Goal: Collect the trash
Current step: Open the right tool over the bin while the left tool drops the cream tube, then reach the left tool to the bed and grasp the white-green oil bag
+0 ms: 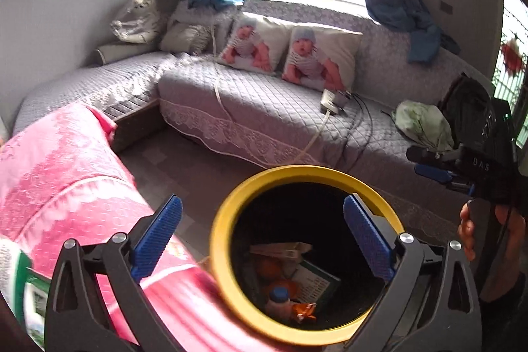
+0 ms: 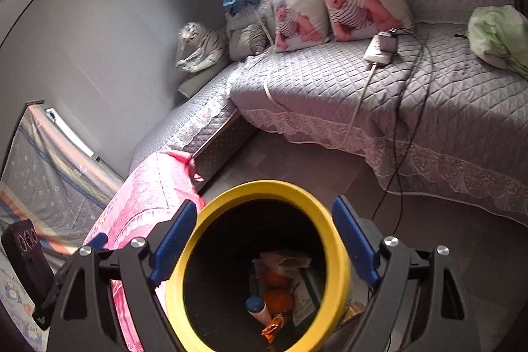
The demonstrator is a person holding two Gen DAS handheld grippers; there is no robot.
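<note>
A black trash bin with a yellow rim (image 1: 231,210) stands on the floor below both grippers, and shows in the right wrist view too (image 2: 333,220). Inside lie a small bottle with a blue cap (image 1: 279,296) (image 2: 255,307), orange fruit (image 2: 277,299), an orange wrapper (image 1: 303,310) (image 2: 272,327), a green-edged booklet (image 1: 316,282) and a cardboard piece (image 1: 280,249). My left gripper (image 1: 264,236) is open and empty above the bin mouth. My right gripper (image 2: 260,240) is open and empty, its fingers either side of the rim; it also shows in the left wrist view (image 1: 439,167).
A table with a pink cloth (image 1: 66,187) (image 2: 148,187) stands left of the bin, with a green-and-white pack (image 1: 23,286) at its near edge. A grey quilted sofa (image 1: 264,108) (image 2: 330,81) holds baby-print cushions, a power strip (image 1: 331,101) with cables, and a green cloth (image 1: 422,124).
</note>
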